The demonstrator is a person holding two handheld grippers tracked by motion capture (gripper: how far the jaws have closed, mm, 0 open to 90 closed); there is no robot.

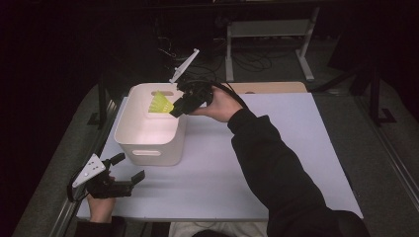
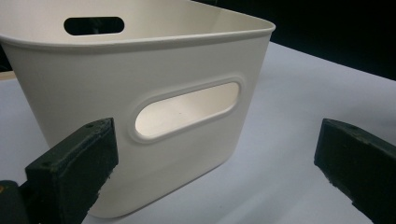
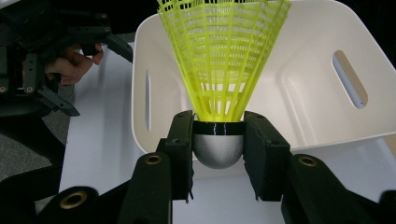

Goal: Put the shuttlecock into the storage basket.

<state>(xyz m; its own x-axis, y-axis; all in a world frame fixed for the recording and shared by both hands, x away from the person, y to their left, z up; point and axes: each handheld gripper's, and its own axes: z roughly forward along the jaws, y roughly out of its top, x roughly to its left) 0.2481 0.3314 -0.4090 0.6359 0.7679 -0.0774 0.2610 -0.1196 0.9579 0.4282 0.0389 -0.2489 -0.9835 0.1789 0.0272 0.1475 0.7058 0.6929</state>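
A yellow plastic shuttlecock [image 3: 223, 65] with a silver-grey rounded head is clamped by that head between the jaws of my right gripper [image 3: 218, 149]. In the high view the right gripper [image 1: 174, 111] holds the shuttlecock [image 1: 160, 103] over the far right part of a white bin [image 1: 129, 129]. The bin [image 3: 299, 98] has slot handles in its walls and its inside looks bare. My left gripper [image 1: 130, 170] rests open at the table's front left corner, its fingers [image 2: 74, 168] spread apart and facing the near wall of the bin [image 2: 84, 88], with nothing between them.
The bin stands on a pale lavender table top [image 1: 276, 163]. Beyond the table's far edge lie a wooden board [image 1: 272, 87], a white stand [image 1: 269, 29] and loose cables on a dark floor. A dark-sleeved forearm [image 1: 276, 158] crosses the table's middle.
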